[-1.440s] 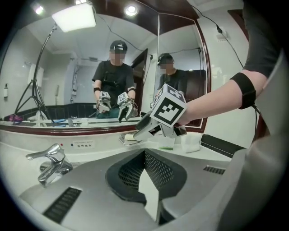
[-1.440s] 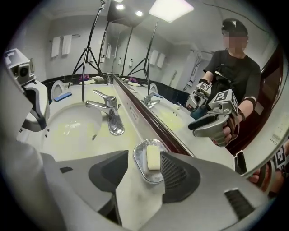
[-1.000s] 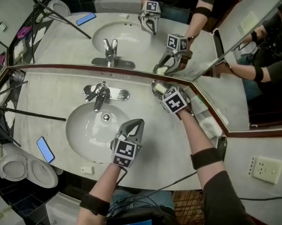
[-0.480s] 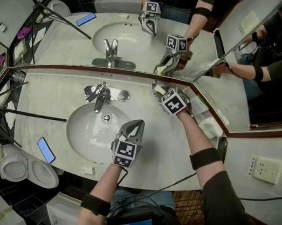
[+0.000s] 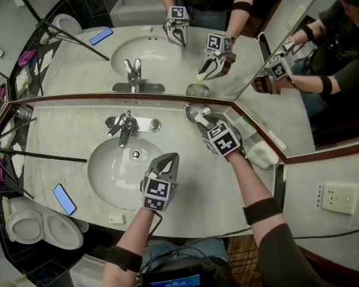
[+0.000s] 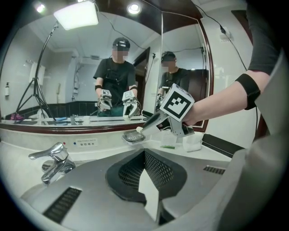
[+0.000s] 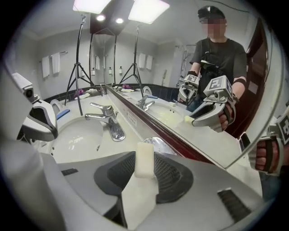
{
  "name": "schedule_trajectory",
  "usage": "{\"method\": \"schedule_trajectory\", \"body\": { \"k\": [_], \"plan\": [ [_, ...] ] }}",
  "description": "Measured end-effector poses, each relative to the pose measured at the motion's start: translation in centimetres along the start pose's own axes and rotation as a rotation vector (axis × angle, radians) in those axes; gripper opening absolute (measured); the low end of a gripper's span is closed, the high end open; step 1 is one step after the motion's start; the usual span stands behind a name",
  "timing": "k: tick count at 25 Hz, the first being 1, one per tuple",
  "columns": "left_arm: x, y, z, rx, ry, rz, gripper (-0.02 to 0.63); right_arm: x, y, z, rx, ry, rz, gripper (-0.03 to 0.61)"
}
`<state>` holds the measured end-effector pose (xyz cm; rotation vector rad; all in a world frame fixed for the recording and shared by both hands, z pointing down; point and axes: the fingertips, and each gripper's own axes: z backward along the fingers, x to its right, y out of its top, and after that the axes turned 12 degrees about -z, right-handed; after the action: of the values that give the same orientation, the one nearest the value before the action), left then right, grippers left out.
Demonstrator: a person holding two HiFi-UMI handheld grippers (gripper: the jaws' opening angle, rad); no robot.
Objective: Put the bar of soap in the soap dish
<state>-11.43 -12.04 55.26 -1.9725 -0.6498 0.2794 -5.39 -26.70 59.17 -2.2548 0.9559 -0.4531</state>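
Soap (image 7: 144, 160) between jaws, right gripper (image 7: 143, 178) just closed

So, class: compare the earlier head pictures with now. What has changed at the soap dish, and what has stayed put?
The right claw has just been closing and now grips the soap, raised slightly off the dish where it lay. The left claw stayed shut and empty over the sink.

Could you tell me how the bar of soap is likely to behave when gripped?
The bar of soap looks stiff: it stands upright between the right gripper's jaws, which have just closed on it, without bending. Its smooth pale surface may be slippery, so it could slide out.
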Motion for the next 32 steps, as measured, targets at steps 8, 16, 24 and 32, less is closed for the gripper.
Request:
{"method": "schedule_trajectory", "body": {
  "k": [8, 16, 24, 32],
  "plan": [
    [1.0, 2.1, 1.6, 0.030, -0.014, -0.042, 0.002, -3.0, -1.4, 8.0, 0.199, 0.030, -0.200, 0.144],
    [2.3, 3.0, 3.9, 0.044, -0.018, -0.049, 0.002, -5.7, -5.1, 14.7, 0.345, 0.043, -0.407, 0.144],
    [3.6, 2.4, 5.0, 0.020, -0.022, -0.077, 0.002, -7.0, -10.1, 15.6, 0.271, 0.000, -0.308, 0.144],
    [4.6, 1.6, 5.3, 0.006, -0.020, -0.080, 0.002, -9.9, -14.7, 12.6, 0.089, -0.006, -0.122, 0.144]
  ]
}}
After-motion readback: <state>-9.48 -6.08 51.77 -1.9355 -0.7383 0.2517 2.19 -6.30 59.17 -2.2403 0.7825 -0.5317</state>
